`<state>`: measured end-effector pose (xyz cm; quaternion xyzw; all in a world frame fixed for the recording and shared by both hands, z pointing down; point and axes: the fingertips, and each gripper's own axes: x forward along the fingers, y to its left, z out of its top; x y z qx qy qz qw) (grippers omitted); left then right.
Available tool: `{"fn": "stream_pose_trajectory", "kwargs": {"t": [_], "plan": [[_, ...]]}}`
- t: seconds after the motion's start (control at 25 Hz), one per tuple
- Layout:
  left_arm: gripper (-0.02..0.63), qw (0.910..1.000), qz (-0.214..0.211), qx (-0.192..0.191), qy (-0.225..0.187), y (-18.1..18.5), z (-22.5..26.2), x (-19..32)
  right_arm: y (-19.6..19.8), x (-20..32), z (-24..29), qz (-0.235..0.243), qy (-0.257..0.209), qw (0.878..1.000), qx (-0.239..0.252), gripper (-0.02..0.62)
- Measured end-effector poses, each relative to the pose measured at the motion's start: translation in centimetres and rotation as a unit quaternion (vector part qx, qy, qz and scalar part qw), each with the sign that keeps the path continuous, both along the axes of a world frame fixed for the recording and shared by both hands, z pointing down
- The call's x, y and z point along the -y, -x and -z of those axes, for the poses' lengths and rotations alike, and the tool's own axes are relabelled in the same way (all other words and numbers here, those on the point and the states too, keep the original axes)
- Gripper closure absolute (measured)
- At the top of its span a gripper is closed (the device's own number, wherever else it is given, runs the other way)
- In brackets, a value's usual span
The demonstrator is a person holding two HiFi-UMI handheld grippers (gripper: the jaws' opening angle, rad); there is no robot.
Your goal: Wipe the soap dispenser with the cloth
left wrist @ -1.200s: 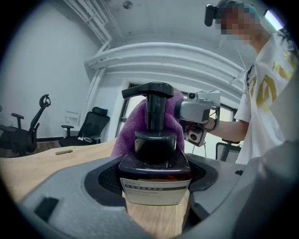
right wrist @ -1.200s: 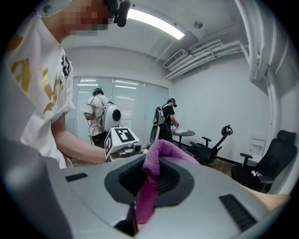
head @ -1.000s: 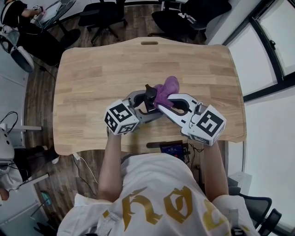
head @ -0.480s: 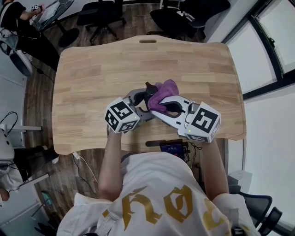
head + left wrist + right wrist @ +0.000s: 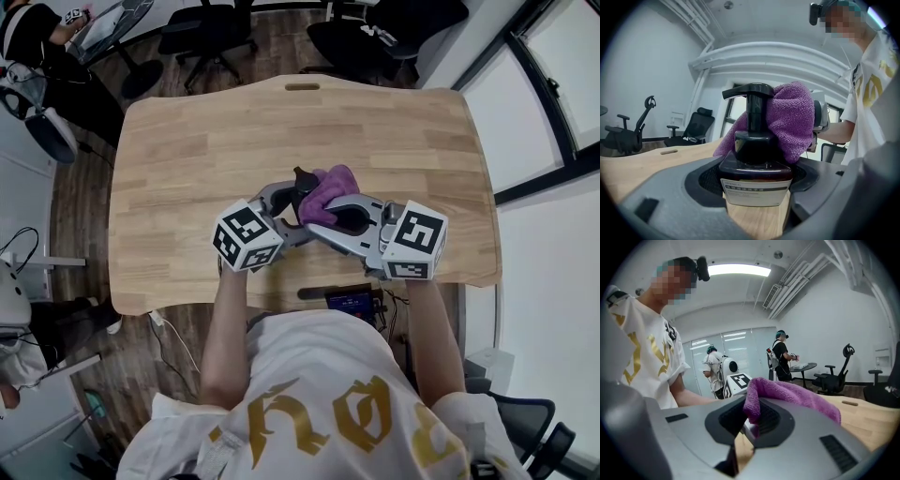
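**Cloth against the pump, bottle held steady**

The soap dispenser (image 5: 757, 171) stands upright about mid-desk (image 5: 187, 159), a little toward the person's edge. The left gripper (image 5: 289, 204) is clamped on its dark lower body, one jaw on each side. The right gripper (image 5: 750, 425) pinches a fold of the purple cloth (image 5: 793, 123), which drapes over the far side of the pump (image 5: 751, 93) and touches it. The bottle looks rigid and smooth, likely slippery and with some weight if full, so low on the body, around the label (image 5: 757, 191), seems the safest place to hold it. The thin pump would probably sink if pressed. The cloth is soft, light and floppy, and any bunched fold gives enough grip.
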<state>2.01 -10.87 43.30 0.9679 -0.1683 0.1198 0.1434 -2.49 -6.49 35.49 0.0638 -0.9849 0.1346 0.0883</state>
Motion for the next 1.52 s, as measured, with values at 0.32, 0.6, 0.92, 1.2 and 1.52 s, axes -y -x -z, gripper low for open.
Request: {"fn": "stream_pose_trajectory", "kwargs": {"t": [0.32, 0.6, 0.92, 1.2, 1.52], "plan": [[0.273, 0.9997, 0.008, -0.019, -0.011, 0.6, 1.3, 0.3, -1.4, 0.9, 0.6, -0.027, 0.052, 0.996, 0.070, 0.566], [0.273, 0.9996, 0.008, -0.023, -0.014, 0.4, 1.8, 0.2, -3.9, 2.1, 0.8, -0.075, 0.068, 0.990, 0.100, 0.566], [0.273, 0.9999, 0.005, -0.012, -0.009, 0.1, 1.4, 0.1, -5.3, 4.6, -0.4, -0.166, 0.058, 0.979, 0.099, 0.566], [0.273, 0.9997, 0.017, 0.014, -0.009, 0.6, 0.6, 0.3, -4.8, 5.0, -1.6, -0.171, 0.094, 0.977, 0.085, 0.566], [0.273, 0.9974, 0.043, 0.058, -0.010, 1.1, -0.6, 1.2, -2.6, 2.1, -2.4, -0.089, 0.075, 0.992, 0.050, 0.566]]}}
